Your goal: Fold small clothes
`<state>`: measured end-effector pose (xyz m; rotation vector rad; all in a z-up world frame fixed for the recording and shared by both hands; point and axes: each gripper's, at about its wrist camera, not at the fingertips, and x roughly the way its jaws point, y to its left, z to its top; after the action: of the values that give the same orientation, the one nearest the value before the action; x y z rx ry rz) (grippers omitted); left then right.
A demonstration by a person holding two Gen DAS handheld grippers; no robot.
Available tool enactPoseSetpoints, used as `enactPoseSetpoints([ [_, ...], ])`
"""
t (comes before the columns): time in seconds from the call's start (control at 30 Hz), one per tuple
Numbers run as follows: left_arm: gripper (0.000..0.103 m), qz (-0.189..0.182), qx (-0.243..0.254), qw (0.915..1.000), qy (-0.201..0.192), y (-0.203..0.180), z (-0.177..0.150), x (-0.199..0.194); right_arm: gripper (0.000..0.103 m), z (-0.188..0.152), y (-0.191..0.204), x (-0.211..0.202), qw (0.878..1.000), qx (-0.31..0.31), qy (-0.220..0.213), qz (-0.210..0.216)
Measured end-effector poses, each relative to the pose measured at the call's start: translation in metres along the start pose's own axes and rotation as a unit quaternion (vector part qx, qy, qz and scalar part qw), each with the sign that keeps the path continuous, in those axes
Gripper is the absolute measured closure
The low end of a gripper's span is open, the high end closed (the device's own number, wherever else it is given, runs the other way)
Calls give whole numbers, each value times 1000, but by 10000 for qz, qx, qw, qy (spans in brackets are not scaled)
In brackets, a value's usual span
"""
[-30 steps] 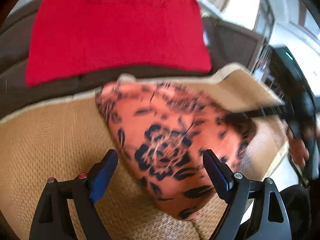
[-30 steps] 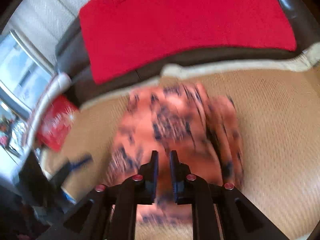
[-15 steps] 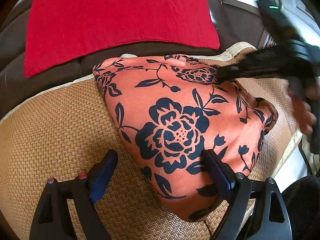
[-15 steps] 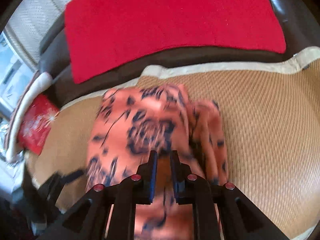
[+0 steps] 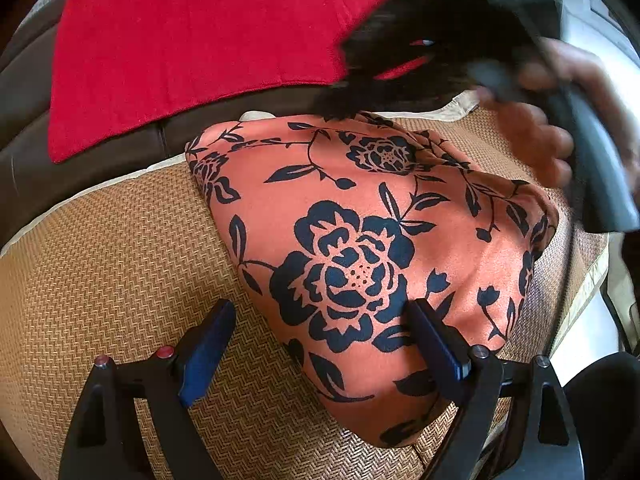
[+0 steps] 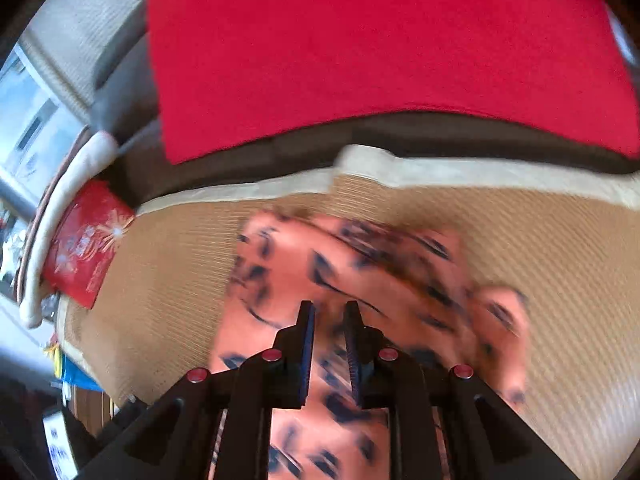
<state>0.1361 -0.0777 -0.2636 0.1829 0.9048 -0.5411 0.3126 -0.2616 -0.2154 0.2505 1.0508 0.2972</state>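
An orange satin-like garment printed with black roses and leaves (image 5: 360, 248) lies folded into a rough triangular shape, its surface smooth, one rumpled edge on its right side bunched up (image 6: 400, 280).

- The garment (image 5: 360, 240) lies on the woven mat (image 5: 100, 260).
- A cloth (image 5: 192, 40) lies behind the mat.
- A packet (image 6: 84, 240) sits left of the mat.
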Motion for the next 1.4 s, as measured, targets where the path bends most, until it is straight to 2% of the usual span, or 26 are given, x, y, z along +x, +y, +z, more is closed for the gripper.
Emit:
enactPoseSetpoints([
  [0.07, 14, 2, -6, 10000, -6, 0, 1, 2, 85, 10, 13, 25, 9997, -45, 180, 133],
  [0.23, 14, 46, -29, 10000, -12, -1, 3, 3, 82, 10, 2, 79, 9980, 271, 556, 144],
  [0.37, 14, 104, 27, 9999, -42, -4, 3, 1, 83, 1, -5, 45, 9981, 455, 242, 331],
  [0.5, 14, 126, 2, 9999, -56, -4, 4, -2, 82, -24, -12, -5, 9992, 305, 11, 247],
  [0.6, 14, 149, -100, 9995, -272, 0, 10, -14, 82, -52, -22, -45, 9995, 231, -204, 93],
  [0.7, 14, 71, -468, 9968, -647, 18, 14, -27, 70, -87, -41, -70, 9984, 339, -360, -278],
  [0.77, 14, 1, -764, 9946, -701, 28, 16, -26, 36, -112, -59, -75, 9967, 465, -342, -577],
  [0.8, 14, -42, -883, 9943, -600, 32, 16, -21, 35, -123, -66, -70, 9959, 589, -275, -625],
  [0.83, 14, -35, -920, 9950, -393, 33, 15, -11, 36, -138, -78, -57, 9951, 869, -75, -460],
  [0.87, 14, 61, -867, 9960, -181, 30, 14, 0, 36, -147, -84, -52, 9942, 1016, -98, -346],
  [0.93, 13, 342, -650, 9972, 101, 22, 12, 19, 36, -155, -85, -54, 9937, 999, -382, -321],
  [1.1, 13, 343, -658, 9972, -39, 25, 15, 16, 36, -140, -79, -65, 9945, 954, -231, -370],
  [1.23, 13, 423, -592, 9973, -126, 22, 19, 17, 36, -113, -69, -89, 9934, 771, -784, -311],
  [1.3, 13, 517, -490, 9973, -191, 19, 23, 17, 45, -100, -65, -84, 9939, 691, -793, -318],
  [1.33, 13, 563, -424, 9973, -218, 15, 25, 16, 66, -94, -63, -80, 9944, 651, -755, -346],
  [1.37, 13, 582, -380, 9973, -223, 11, 27, 15, 76, -91, -62, -72, 9949, 655, -688, -347],
  [1.4, 13, 599, -340, 9974, -229, 8, 26, 15, 76, -88, -65, -64, 9951, 701, -623, -321],
])
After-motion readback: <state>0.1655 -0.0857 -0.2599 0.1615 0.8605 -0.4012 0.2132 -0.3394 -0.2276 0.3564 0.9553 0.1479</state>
